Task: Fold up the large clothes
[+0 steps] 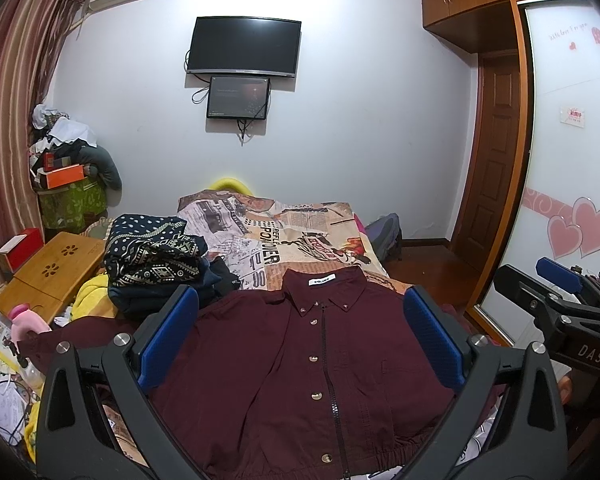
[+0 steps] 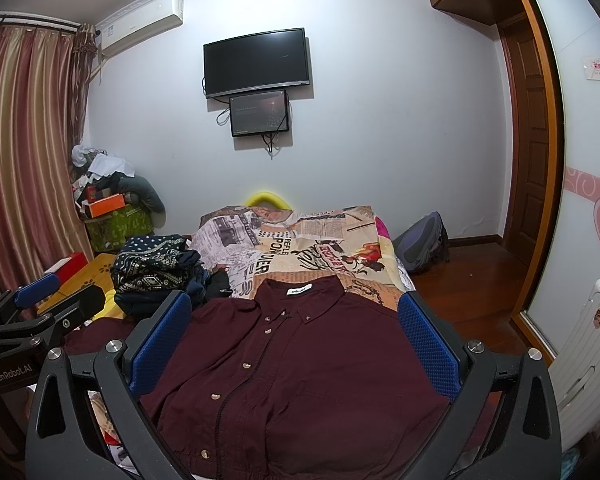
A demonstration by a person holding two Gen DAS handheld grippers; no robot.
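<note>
Both grippers hang above the near edge of the bed, jaws wide apart and holding nothing: the left gripper and the right gripper each frame the same garment between their blue pads. That garment, a dark maroon button-and-zip jacket with a small white neck label, lies spread front-up on the bed, collar away from the person, elastic hem nearest. Its body looks smoothed flat; one sleeve reaches out to the left, while the other sleeve's position is hidden behind the gripper. No fold seems to have been made in it yet, so the sleeves and body are still to be turned in, as I judge.

Just beyond the left shoulder sits a stack of folded dark navy clothes with white dotted and geometric prints, which suggests some pieces are already done. Farther out, the newspaper-print beige bedcover runs to the foot of the bed, below a black wall-mounted television.
</note>
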